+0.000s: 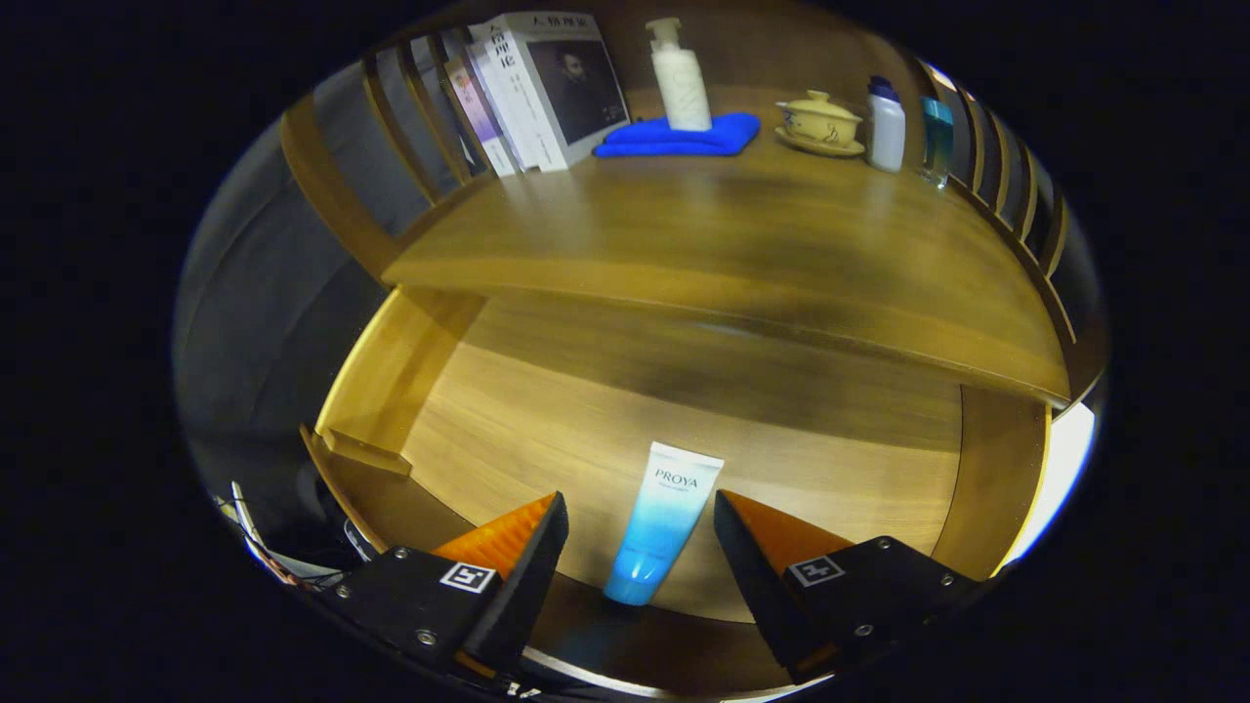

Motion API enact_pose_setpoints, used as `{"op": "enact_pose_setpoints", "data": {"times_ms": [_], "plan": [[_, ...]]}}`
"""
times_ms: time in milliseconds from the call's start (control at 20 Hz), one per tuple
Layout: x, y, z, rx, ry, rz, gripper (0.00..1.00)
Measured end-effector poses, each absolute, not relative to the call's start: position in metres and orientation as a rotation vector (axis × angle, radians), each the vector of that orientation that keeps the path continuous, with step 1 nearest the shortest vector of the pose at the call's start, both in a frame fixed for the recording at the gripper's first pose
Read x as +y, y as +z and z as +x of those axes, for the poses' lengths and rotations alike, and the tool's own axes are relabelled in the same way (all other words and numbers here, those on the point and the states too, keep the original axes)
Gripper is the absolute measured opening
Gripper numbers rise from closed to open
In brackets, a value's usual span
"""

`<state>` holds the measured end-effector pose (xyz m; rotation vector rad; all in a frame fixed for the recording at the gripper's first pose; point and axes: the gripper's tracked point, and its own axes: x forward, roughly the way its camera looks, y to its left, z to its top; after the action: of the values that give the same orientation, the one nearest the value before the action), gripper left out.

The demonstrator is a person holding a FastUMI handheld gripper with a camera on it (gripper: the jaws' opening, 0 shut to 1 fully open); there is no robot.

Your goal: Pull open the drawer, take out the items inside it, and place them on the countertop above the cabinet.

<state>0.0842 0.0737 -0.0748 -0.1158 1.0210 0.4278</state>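
gripper (640,513): we've got the 2 fingers spread wide, hanging over the front part of the pulled-out drawer, not touching anything we can see
tube (661,524): white at the far end fading to blue at the cap, lying flat on the drawer floor right between the fingers, with a gap on each side so nothing's pinching it; the cap end points back toward us and it leans a bit to the right as it runs away
drawer (547,410): wide open, light wood floor, the tube is the 1 item we can spot in it
countertop (742,254): just past the drawer, well beyond the fingertips, darker wood and kinda blurry near its front edge
books (532,93): a leaning row at the far left of the countertop
cloth (684,137): blue, folded, far back roughly straight ahead of the fingers
pump bottle (679,78): white, standing upright on the cloth
lidded cup (818,122): yellowish, on a saucer, right of the cloth
2 small bottles: white one (887,127) with a dark cap just right of the cup, teal one (936,137) next to it
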Motion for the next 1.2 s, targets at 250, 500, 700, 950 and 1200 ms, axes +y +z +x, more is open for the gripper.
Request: {"op": "enact_pose_setpoints", "data": {"times_ms": [250, 500, 700, 950, 1200], "plan": [[0.058, -0.097, 0.079, 1.09, 0.413, -0.194, 0.92], [0.054, -0.11, 0.08, 1.139, 0.415, -0.196, 0.89], [0.056, -0.122, 0.079, 1.208, 0.41, -0.146, 0.82], [0.049, -0.123, 0.08, 1.179, 0.396, -0.221, 0.66], [0.054, -0.108, 0.093, 1.005, 0.415, -0.326, 0.46]]}}
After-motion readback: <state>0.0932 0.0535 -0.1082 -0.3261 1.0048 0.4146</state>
